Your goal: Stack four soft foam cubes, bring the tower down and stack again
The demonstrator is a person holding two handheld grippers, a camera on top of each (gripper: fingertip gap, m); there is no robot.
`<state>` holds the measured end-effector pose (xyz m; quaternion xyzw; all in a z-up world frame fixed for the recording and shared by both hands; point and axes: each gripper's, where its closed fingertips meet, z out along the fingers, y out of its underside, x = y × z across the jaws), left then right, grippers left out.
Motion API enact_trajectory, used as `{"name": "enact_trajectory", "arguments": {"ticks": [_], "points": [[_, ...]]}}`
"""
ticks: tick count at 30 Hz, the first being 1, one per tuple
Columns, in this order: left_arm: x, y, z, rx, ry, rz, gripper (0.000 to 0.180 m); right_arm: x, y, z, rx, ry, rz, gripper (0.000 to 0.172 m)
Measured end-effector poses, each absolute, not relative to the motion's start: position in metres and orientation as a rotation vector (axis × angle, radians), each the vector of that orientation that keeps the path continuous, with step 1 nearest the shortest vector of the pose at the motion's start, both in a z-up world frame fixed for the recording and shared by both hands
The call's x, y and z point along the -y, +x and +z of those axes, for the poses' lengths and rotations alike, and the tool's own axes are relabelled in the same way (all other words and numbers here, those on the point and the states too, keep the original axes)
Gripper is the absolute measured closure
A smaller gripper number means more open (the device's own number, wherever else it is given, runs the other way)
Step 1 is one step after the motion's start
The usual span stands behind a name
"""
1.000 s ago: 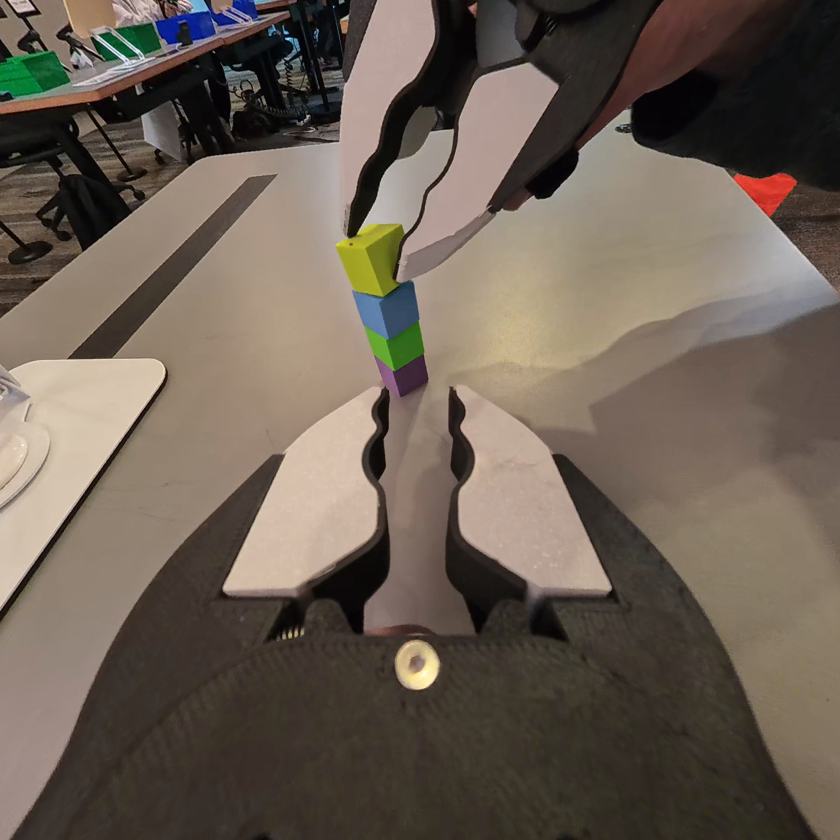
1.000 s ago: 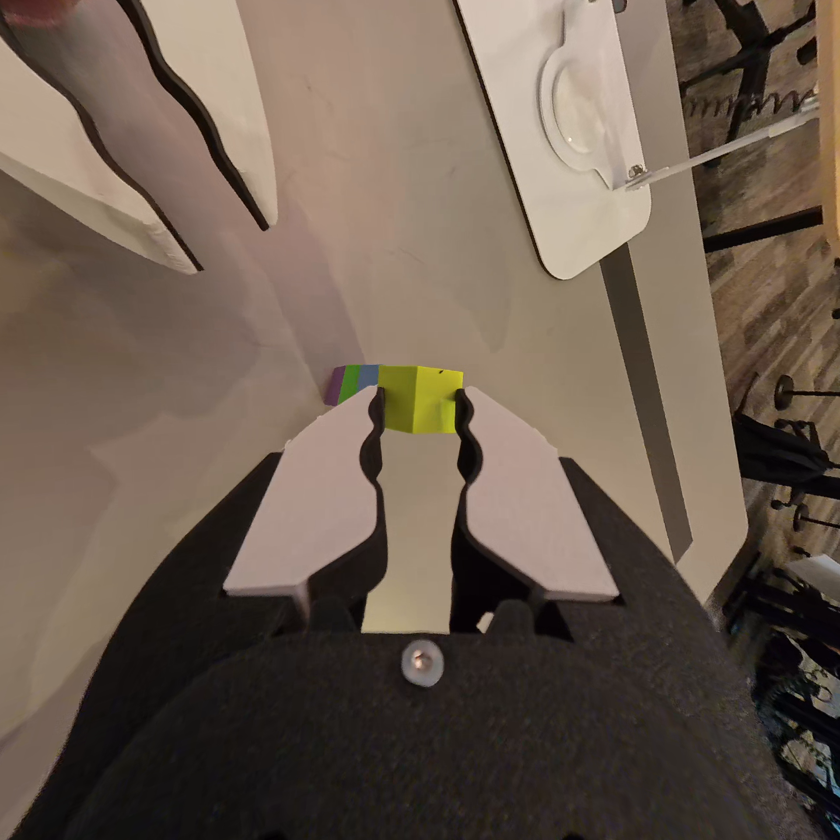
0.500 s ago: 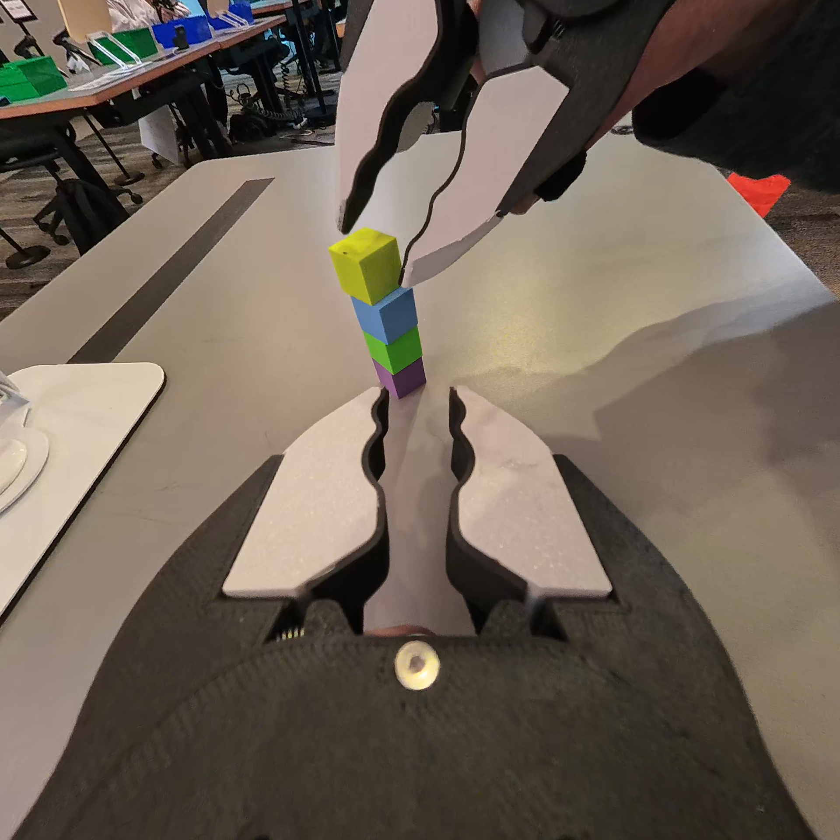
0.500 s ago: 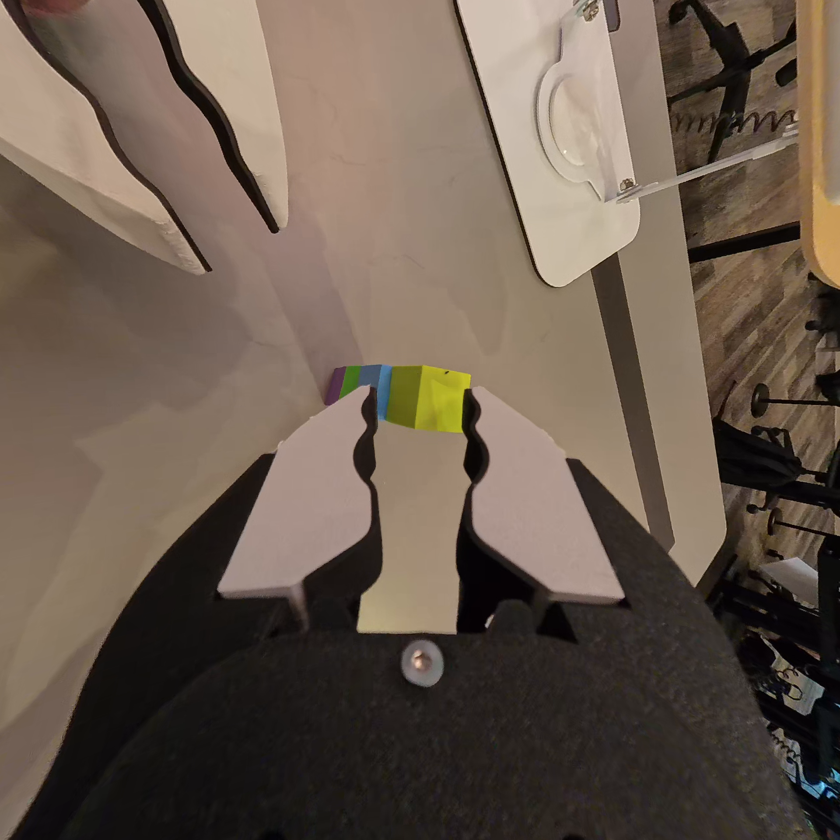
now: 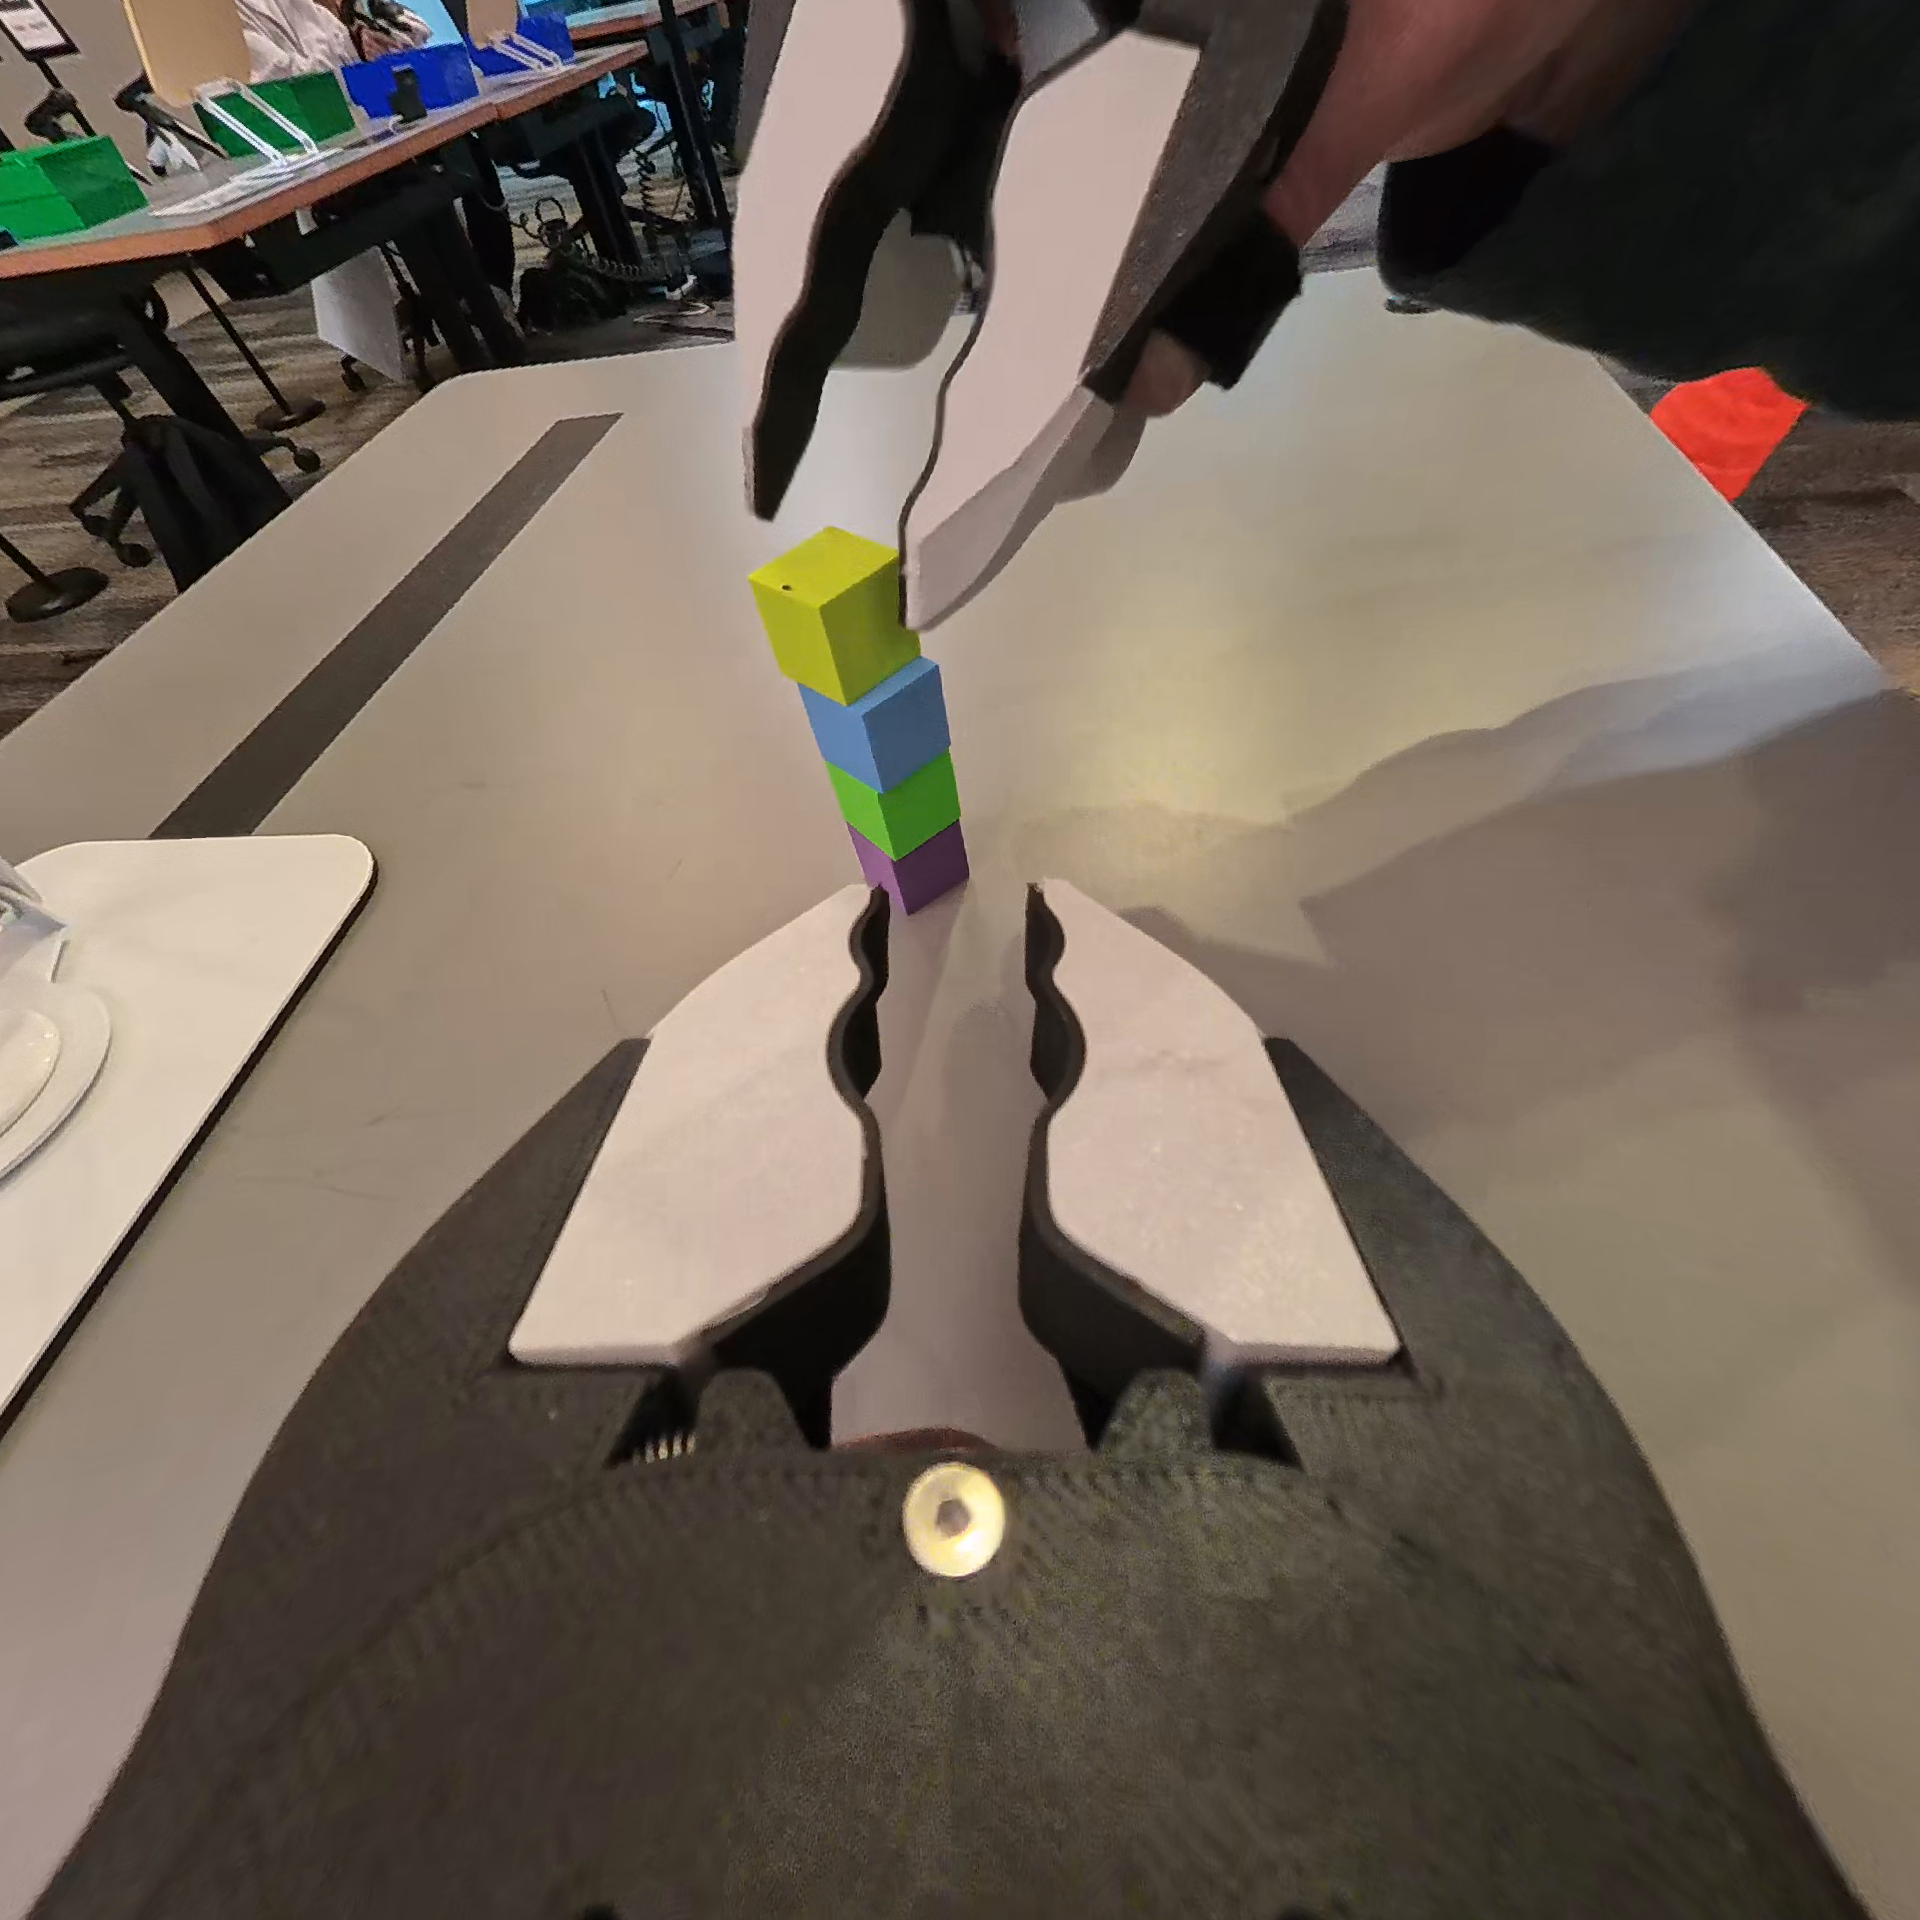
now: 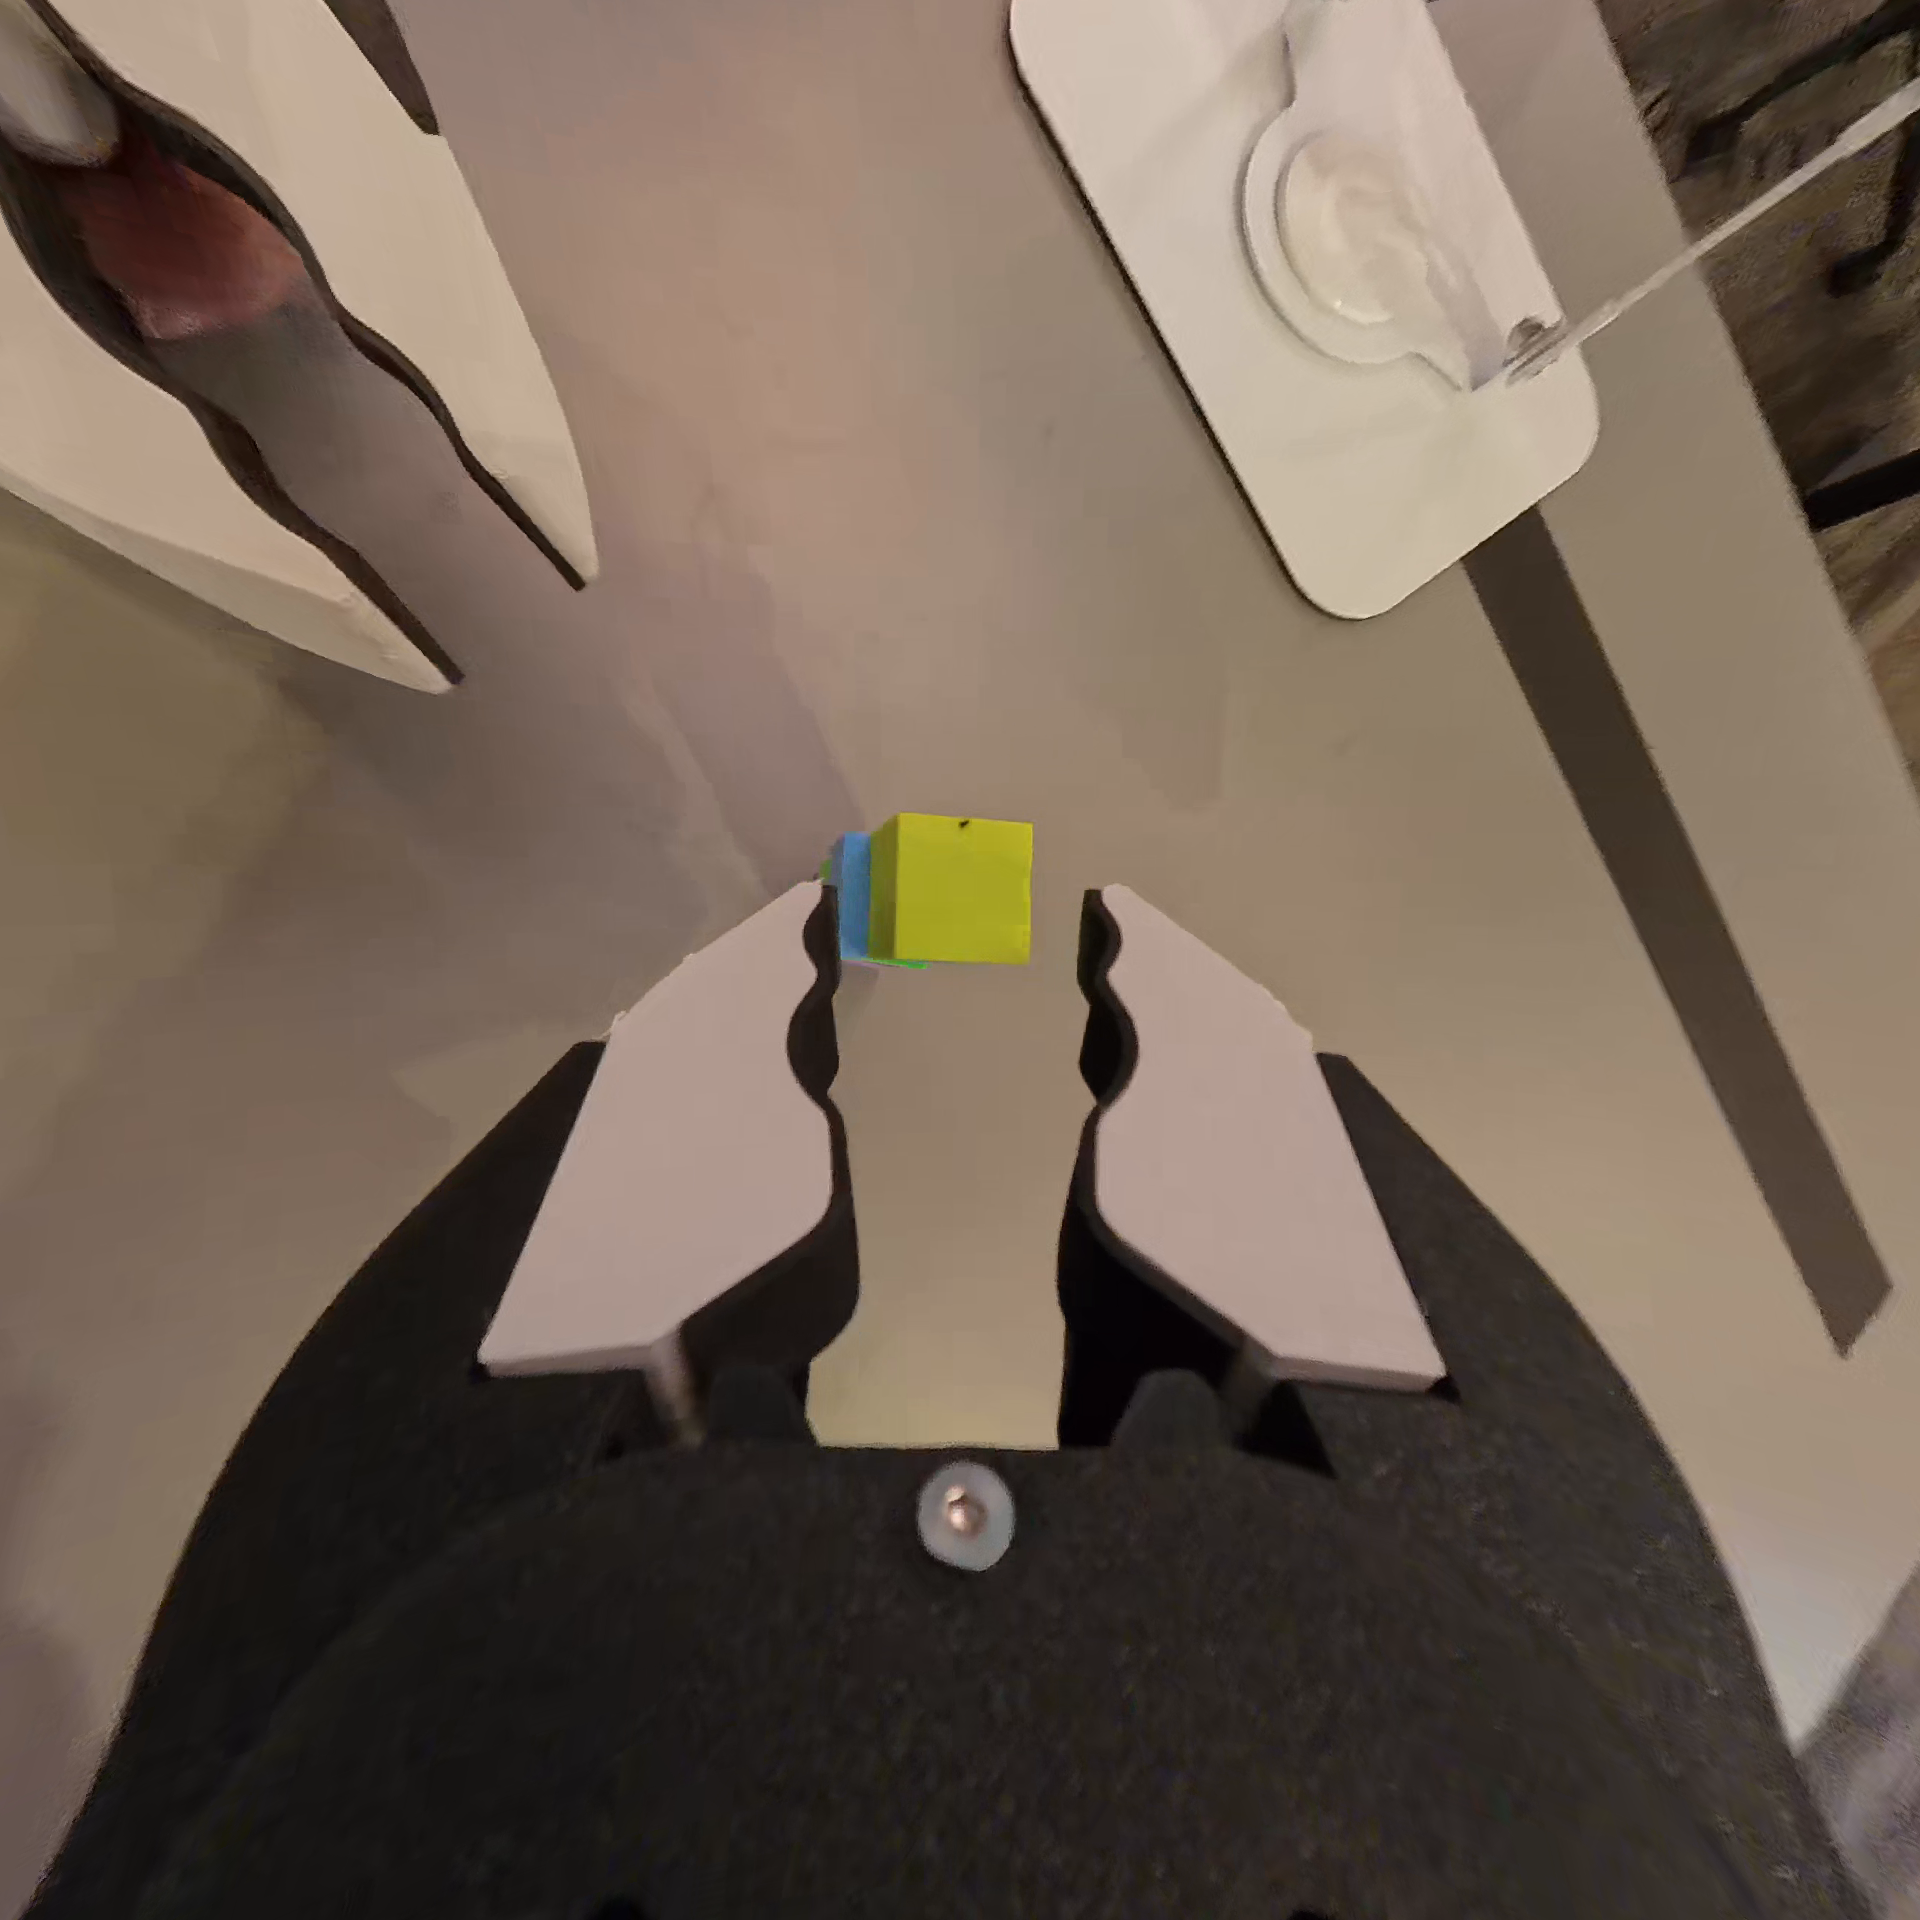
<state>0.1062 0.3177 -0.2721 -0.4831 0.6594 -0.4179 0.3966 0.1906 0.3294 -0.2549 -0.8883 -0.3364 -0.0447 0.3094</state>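
Note:
A tower of four foam cubes stands on the grey table [image 5: 1351,582]: yellow-green [image 5: 831,613] on top, then blue [image 5: 883,722], green [image 5: 899,800] and purple [image 5: 914,868]. The top cube sits slightly turned and offset. My right gripper [image 5: 842,556] hangs just above it, open, one fingertip [image 5: 925,603] close beside the cube's side. In the right wrist view the yellow-green cube [image 6: 956,888] lies between the right gripper's [image 6: 956,914] spread fingers with a gap on the right. My left gripper [image 5: 956,899] is open and empty, low, just in front of the purple cube; it also shows in the right wrist view [image 6: 509,629].
A white board [image 5: 208,966] with a clear plastic piece lies on the table to the left; it also shows in the right wrist view [image 6: 1351,499]. A dark stripe [image 5: 395,623] runs along the table. Desks with green and blue bins [image 5: 291,104] stand behind. An orange object [image 5: 1725,426] lies beyond the right edge.
My right gripper, shut on the yellow-green cube a second ago, opened, let it go on top of the tower and rose a little. The left gripper stayed still.

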Motion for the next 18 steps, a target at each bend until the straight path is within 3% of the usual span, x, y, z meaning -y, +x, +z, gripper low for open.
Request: {"name": "enact_trajectory", "arguments": {"ticks": [1,7,15,18], "points": [[-0.3174,0.1063,-0.2719,-1.670,-1.223,-1.061,0.156,-0.3296,0.1896,-0.2587,0.880,-2.364,-0.072,0.128],[-0.3182,0.1056,-0.2714,-1.669,-1.222,-1.061,0.156,-0.3317,0.1854,-0.2587,0.848,-2.364,-0.005,0.144],[-0.3162,0.1063,-0.2728,-1.679,-1.220,-1.062,0.156,-0.3289,0.1848,-0.2648,0.808,-2.416,-0.021,0.144],[-0.3170,0.1061,-0.2723,-1.675,-1.221,-1.063,0.155,-0.3293,0.1891,-0.2634,0.790,-2.421,-0.054,0.128]]}}
